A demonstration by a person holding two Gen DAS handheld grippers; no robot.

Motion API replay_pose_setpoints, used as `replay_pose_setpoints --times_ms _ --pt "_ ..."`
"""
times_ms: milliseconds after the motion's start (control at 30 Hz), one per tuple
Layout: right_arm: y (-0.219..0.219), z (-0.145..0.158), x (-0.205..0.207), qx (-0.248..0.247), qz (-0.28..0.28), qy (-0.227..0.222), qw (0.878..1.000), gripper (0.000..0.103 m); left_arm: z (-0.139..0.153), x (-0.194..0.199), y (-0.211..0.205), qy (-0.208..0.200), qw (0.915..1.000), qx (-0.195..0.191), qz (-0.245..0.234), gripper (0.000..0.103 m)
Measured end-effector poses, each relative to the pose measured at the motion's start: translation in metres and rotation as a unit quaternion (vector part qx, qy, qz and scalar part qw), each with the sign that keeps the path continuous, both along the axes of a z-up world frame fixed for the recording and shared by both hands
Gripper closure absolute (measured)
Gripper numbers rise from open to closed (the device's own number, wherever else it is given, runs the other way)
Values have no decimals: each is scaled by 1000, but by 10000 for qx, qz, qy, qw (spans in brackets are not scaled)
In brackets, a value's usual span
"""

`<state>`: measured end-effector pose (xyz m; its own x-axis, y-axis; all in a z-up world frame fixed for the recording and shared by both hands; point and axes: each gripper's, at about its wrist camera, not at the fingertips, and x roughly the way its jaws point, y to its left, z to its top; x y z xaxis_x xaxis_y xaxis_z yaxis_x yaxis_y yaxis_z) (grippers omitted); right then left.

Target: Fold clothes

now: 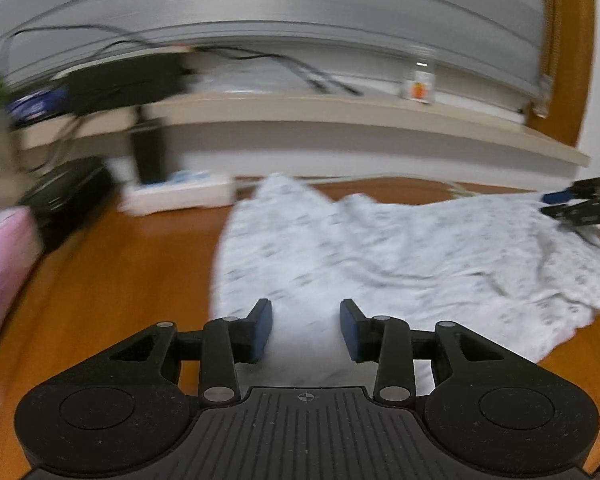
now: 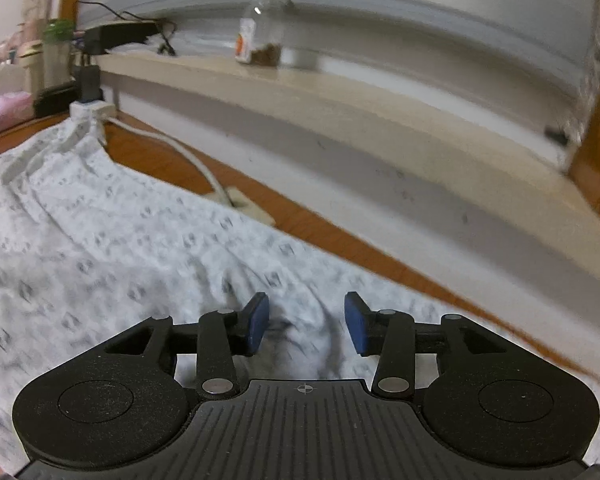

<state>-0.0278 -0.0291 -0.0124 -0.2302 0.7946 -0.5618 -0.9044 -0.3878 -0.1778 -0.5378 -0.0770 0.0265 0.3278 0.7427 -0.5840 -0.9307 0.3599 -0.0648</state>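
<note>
Fabric is the trouble here: the pale printed garment [image 1: 400, 256] lies spread and rumpled across the wooden counter [image 1: 112, 280], its far corner bunched up beside a white power strip [image 1: 180, 196].

Left tongs [image 1: 306, 330] stand partly open over the garment's near left edge, pads apart with cloth below them but nothing pinched. Right tongs [image 2: 306, 328] are likewise partly open; a raised wrinkle sits between the blue pads, and though blur makes it hard to be sure, they do not seem to press on it. In the left wrist view the right tongs appear at the far right edge of the cloth.

Risks from here, as I judge them:
- Closing on a wrinkle instead of a hem would lift a single layer, so the fold comes out crooked.
- A white cable [image 2: 196, 164] runs along the counter just beside the garment's far edge; dragging the cloth that way could snag it.
- With both tongs empty, uneven pick-up points would skew the fold line.
- A jar [image 2: 264, 28] on the far ledge looks well clear.
</note>
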Motion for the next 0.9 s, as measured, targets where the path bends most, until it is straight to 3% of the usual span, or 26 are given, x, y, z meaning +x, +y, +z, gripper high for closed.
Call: replay_pose_setpoints --times_ms 100,233,367,467,600,767,800,900 --pt "8 14 -29 115 129 -116 9998 60 -5 -9 1 -149 9999 -46 11 62" --pt "28 26 -104 77 777 -16 9969 60 -11 -16 -1 -212 9998 -20 3 62" --pt "58 27 -194 -238 1506 252 9880 59 -14 -23 -6 -319 9995 -8 -21 62" --pt "88 21 -251 -511 1743 338 9828 59 -15 -22 -6 -257 9997 9 -36 64" --pt "127 12 -282 -890 1559 685 9814 52 -17 -24 -7 -149 9998 83 -45 75" --pt "158 3 -289 -1300 1433 1213 9736 51 -17 -28 -14 -239 9996 140 -42 78" --pt "159 2 -288 -1346 1500 1309 9707 53 -18 -29 -15 -260 9995 151 -37 78" --pt "158 2 -286 -1451 1727 1429 9637 92 -18 -28 -19 -272 9994 199 -1 78"
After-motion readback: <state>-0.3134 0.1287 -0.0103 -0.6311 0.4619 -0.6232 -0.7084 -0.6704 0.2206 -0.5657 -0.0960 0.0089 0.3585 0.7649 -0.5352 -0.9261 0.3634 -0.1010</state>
